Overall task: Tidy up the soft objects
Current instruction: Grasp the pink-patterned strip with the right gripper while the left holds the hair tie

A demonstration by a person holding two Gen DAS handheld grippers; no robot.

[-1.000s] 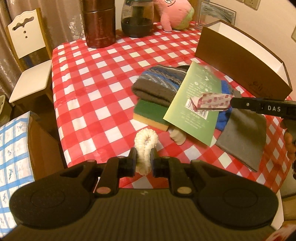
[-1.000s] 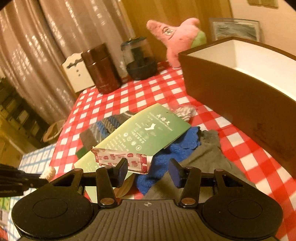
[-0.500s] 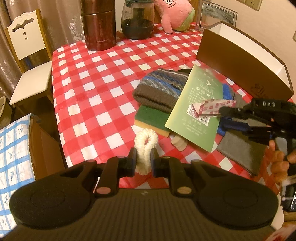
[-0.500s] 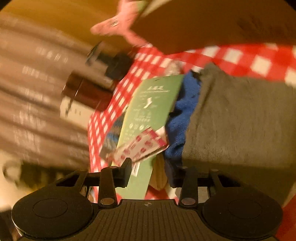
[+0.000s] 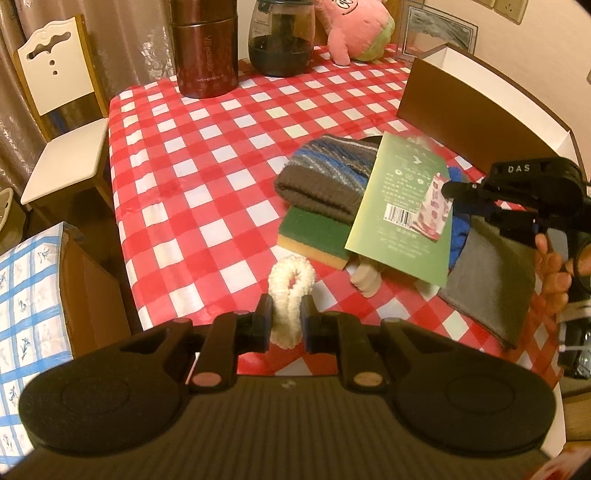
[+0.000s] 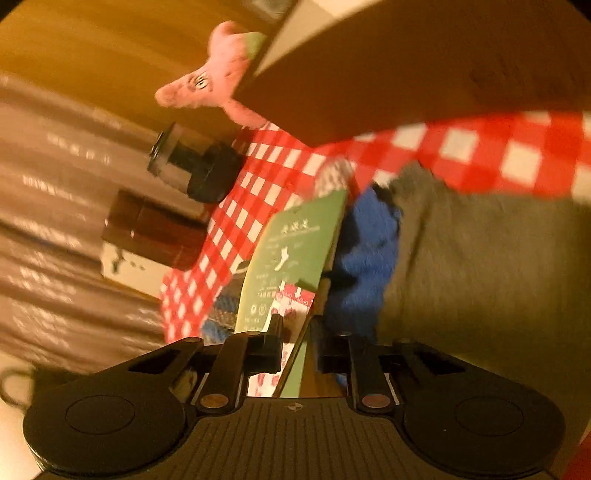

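My left gripper [image 5: 286,325] is shut on a cream fluffy scrunchie [image 5: 291,284], held just above the near edge of the red-checked table [image 5: 207,192]. My right gripper [image 6: 296,328], rolled on its side, is closing its jaws on a green card packet [image 6: 295,254] with a pink patterned label [image 6: 291,306]; the pads touch both faces. The left wrist view shows that gripper [image 5: 448,192] at the packet [image 5: 399,206] from the right. Under the packet lie a striped knit hat [image 5: 328,177], a green sponge [image 5: 314,236], a blue cloth [image 6: 365,258] and a grey cloth [image 6: 480,277].
A brown open box [image 5: 480,110] stands at the right rear. At the far edge are a pink plush toy [image 5: 354,29], a glass jar [image 5: 282,40] and a maroon canister [image 5: 207,48]. A white chair [image 5: 59,110] and a blue-checked box [image 5: 29,295] sit left of the table.
The right gripper rolled onto its side, dropped towards the green packet and narrowed its jaws around it; the pink label now stands upright. The left gripper and scrunchie have not moved.
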